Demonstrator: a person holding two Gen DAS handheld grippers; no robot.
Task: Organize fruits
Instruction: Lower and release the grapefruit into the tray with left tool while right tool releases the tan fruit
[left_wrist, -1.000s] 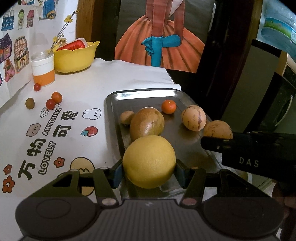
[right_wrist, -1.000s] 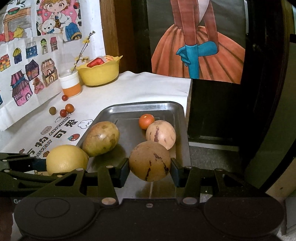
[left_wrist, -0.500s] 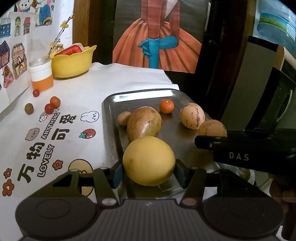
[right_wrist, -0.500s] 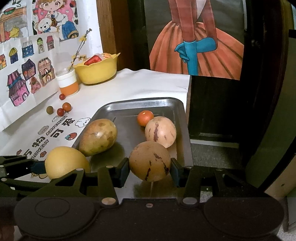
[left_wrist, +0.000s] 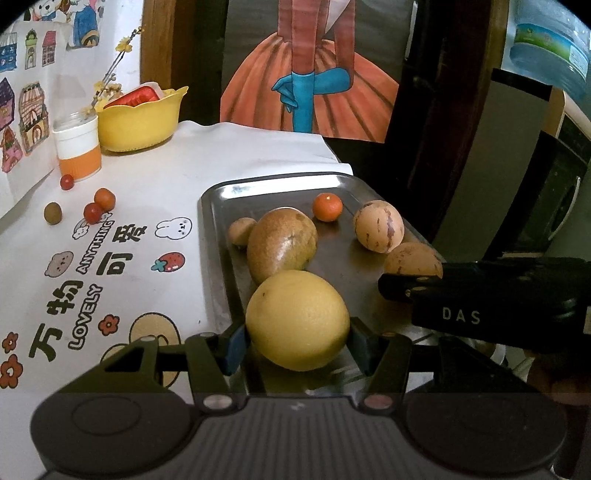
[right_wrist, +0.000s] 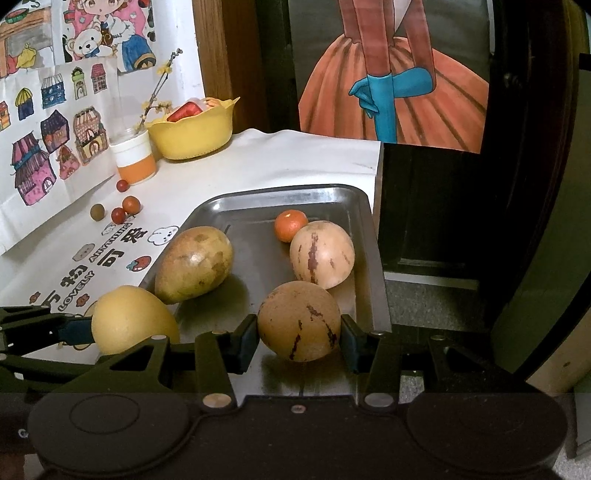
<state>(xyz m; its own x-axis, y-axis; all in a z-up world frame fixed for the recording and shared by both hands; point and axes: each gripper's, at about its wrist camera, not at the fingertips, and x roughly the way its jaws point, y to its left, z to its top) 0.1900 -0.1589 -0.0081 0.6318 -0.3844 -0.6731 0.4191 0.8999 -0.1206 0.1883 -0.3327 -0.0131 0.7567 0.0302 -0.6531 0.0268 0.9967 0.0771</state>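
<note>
Yellow citrus fruit (left_wrist: 297, 319) sits clamped between the jaws of the left tool (left_wrist: 297, 343), at the near left corner of the steel tray (left_wrist: 218, 206). The right tool (right_wrist: 299, 341) is closed on a brown streaked fruit (right_wrist: 298, 320) at the tray's near right corner. Both fruits lie directly ahead of their tools, roughly round, with no clear long axis. Whether either fruit rests on the tray or hangs above it cannot be determined; each underside is hidden.
</note>
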